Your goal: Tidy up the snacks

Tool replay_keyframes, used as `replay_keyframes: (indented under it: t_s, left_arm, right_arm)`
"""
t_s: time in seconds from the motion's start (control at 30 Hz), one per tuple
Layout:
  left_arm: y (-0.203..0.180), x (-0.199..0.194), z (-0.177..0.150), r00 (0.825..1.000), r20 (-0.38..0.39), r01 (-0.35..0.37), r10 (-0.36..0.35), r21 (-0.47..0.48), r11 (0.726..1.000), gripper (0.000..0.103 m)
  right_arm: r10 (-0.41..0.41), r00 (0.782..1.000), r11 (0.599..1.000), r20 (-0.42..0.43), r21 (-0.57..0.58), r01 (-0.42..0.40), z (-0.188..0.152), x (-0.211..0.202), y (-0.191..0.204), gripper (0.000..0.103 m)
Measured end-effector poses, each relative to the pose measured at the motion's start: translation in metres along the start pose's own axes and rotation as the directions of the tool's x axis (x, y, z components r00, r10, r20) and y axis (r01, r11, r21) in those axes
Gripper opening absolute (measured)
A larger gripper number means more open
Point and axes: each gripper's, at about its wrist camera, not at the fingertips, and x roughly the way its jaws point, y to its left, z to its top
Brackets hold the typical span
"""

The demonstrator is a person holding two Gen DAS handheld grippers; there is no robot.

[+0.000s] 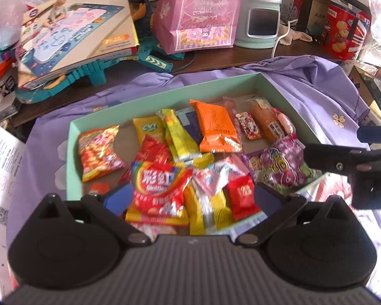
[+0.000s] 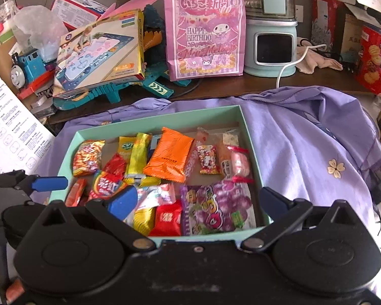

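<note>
Below the right tool [image 2: 198, 200] (gaping) lies the, seemingly, grape packet [image 2: 216, 208].

Bright daylight, washed-out right edge, fisheye-bent borders, slight blur on nearest wrappers.

Open-topped mint box [image 2: 251, 137] (crowded with snack packets [image 2: 169, 153]), clutter behind, purple cloth [image 2: 304, 139] clear rightward

A shallow box [image 2: 251, 142] sits at centre frame on a cloth [image 2: 304, 137] spread over the table. Snack packets [image 2: 169, 155] lie loose inside it, piled thickest toward the lower left. Behind the box, at upper centre, a gift bag [image 2: 203, 33] stands upright; an appliance [image 2: 271, 45] stands to its right, and a toy box [image 2: 101, 50] leans to its left.
</note>
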Motion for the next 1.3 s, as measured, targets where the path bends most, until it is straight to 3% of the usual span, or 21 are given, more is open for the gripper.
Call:
replay_keyframes:
  t_s: [0.43, 0.63, 1.0, 1.3]
  left_arm:
    - [0.036, -0.053, -0.077, 1.0, 0.0, -0.03, 0.03, -0.064, 0.998, 0.103]
    - [0.049, -0.064, -0.102, 0.998, 0.001, -0.056, 0.056, -0.101, 0.993, 0.103]
    - [0.063, -0.059, -0.123, 0.995, -0.017, -0.101, 0.1, -0.147, 0.984, 0.103]
    - [0.067, -0.042, -0.129, 0.992, -0.059, -0.118, 0.11, -0.165, 0.979, 0.103]
  right_arm:
    - [0.006, 0.999, 1.0, -0.053, 0.022, -0.004, -0.06, -0.045, 0.031, 0.103]
    - [-0.041, 0.996, 0.999, -0.08, 0.017, 0.043, -0.083, -0.051, 0.044, 0.103]
    - [-0.073, 0.994, 0.995, -0.086, -0.069, 0.067, -0.099, -0.052, 0.067, 0.103]
    - [-0.09, 0.991, 0.995, -0.097, -0.059, 0.084, -0.109, -0.038, 0.068, 0.103]
